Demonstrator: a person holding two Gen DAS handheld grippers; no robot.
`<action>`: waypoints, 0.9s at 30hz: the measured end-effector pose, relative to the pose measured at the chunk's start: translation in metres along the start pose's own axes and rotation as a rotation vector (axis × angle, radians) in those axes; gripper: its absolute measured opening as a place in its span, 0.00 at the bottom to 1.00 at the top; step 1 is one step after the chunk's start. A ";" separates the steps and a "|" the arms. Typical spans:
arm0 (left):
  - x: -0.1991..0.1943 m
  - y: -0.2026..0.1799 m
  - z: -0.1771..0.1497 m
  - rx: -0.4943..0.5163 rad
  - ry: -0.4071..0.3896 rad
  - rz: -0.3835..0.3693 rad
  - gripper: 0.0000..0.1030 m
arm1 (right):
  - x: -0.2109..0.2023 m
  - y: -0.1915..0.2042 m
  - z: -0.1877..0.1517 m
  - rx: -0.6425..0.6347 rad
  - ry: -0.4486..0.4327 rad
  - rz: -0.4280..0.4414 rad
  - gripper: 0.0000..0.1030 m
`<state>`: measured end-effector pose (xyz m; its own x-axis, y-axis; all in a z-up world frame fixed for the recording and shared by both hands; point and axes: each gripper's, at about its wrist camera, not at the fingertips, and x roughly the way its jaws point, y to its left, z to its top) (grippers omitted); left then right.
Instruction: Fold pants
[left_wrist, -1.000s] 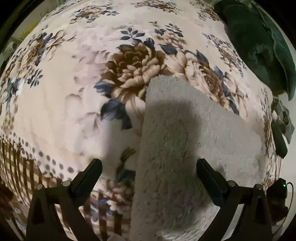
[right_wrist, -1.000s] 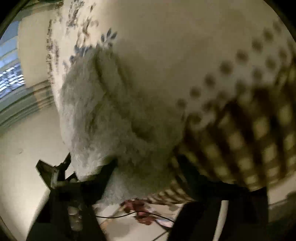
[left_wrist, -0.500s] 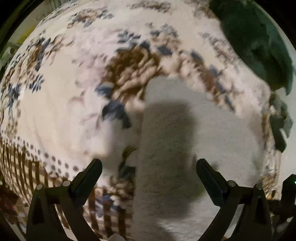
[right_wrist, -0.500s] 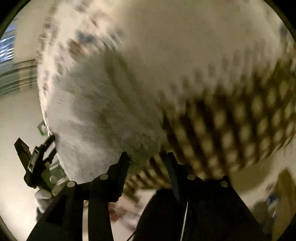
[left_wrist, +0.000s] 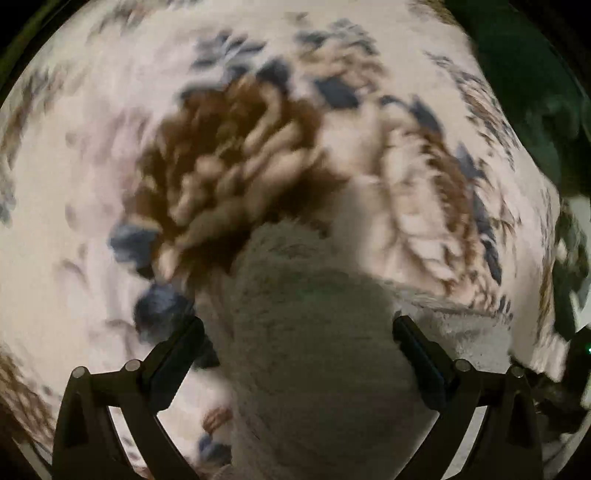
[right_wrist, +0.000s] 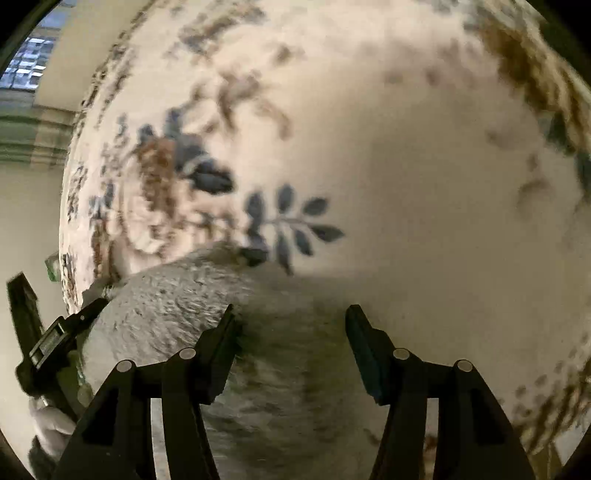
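The pants (left_wrist: 314, 332) are grey and fuzzy and lie on a cream bedspread (left_wrist: 92, 184) printed with brown and blue flowers. In the left wrist view my left gripper (left_wrist: 297, 336) is open, its jaws wide apart on either side of the folded cloth, which fills the gap between them. In the right wrist view the pants (right_wrist: 177, 314) lie at the lower left and my right gripper (right_wrist: 290, 323) is open just above them, with the cloth under and between its fingers. The other gripper (right_wrist: 55, 339) shows at the left edge. Both views are blurred.
A dark green cloth (left_wrist: 528, 103) lies at the far right of the bed. The bed's edge and a pale floor (right_wrist: 26, 221) show at the left in the right wrist view, with a window (right_wrist: 26, 70) beyond.
My right gripper was shut on the edge of the pants and has opened; it now looks across the bedspread. The left gripper moved forward over the pants; the cloth looks bunched higher.
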<state>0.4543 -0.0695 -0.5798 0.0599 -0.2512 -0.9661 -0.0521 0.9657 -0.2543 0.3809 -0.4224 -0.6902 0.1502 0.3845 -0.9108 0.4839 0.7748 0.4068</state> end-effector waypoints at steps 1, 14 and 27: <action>0.002 0.006 0.000 -0.023 0.008 -0.027 1.00 | 0.000 -0.002 0.002 0.002 0.006 0.013 0.60; -0.066 0.017 -0.099 -0.088 -0.026 -0.230 1.00 | -0.009 -0.059 -0.077 0.082 0.193 0.333 1.00; -0.024 0.069 -0.116 -0.149 -0.002 -0.281 1.00 | 0.035 -0.058 -0.085 0.145 0.260 0.470 1.00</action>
<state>0.3334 -0.0045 -0.5797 0.0944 -0.5063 -0.8572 -0.1792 0.8383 -0.5149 0.2850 -0.4115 -0.7401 0.1696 0.7977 -0.5787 0.5330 0.4197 0.7347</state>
